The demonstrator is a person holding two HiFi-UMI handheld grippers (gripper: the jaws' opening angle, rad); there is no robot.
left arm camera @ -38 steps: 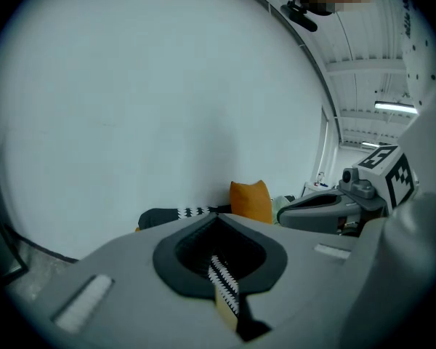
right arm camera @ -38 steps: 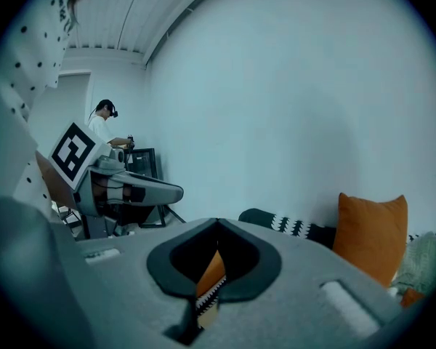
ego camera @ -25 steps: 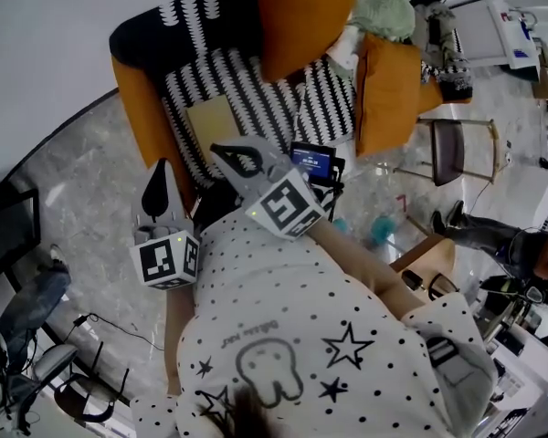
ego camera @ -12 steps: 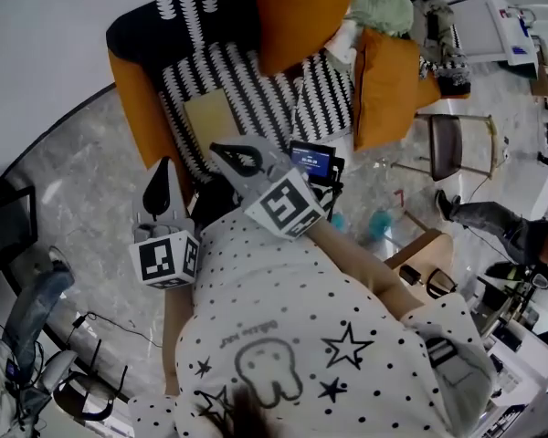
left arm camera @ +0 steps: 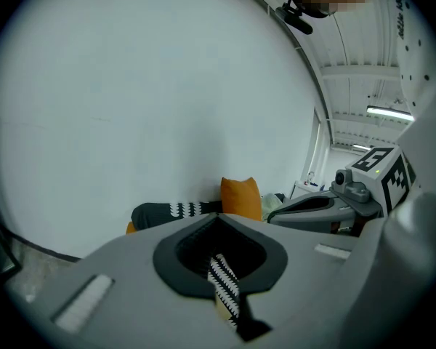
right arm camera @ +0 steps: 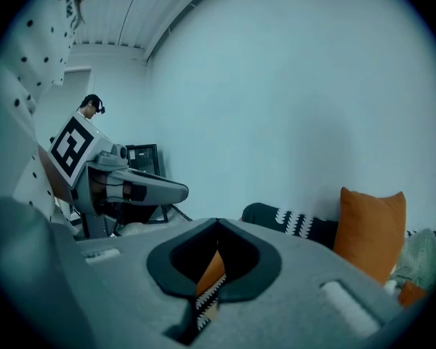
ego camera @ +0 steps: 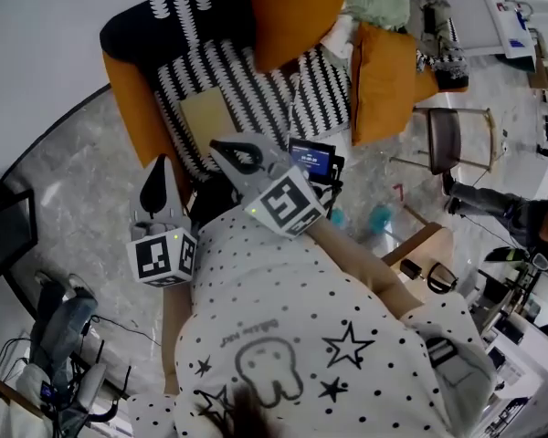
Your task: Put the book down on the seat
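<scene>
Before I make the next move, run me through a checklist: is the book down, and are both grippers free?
1. Book lying flat on the striped seat: ok.
2. Left gripper shut, nothing between its jaws: ok.
3. Right gripper shut, nothing between its jaws: ok.
4. Orange cushion off the book: ok.
5. Right gripper's tip clear of the book's near edge: cannot tell, since they overlap in the head view.

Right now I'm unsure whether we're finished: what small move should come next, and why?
Probably just lower both grippers away: the tan book already lies flat on the striped seat, and the left gripper and right gripper are shut, empty, clear of it.
</scene>
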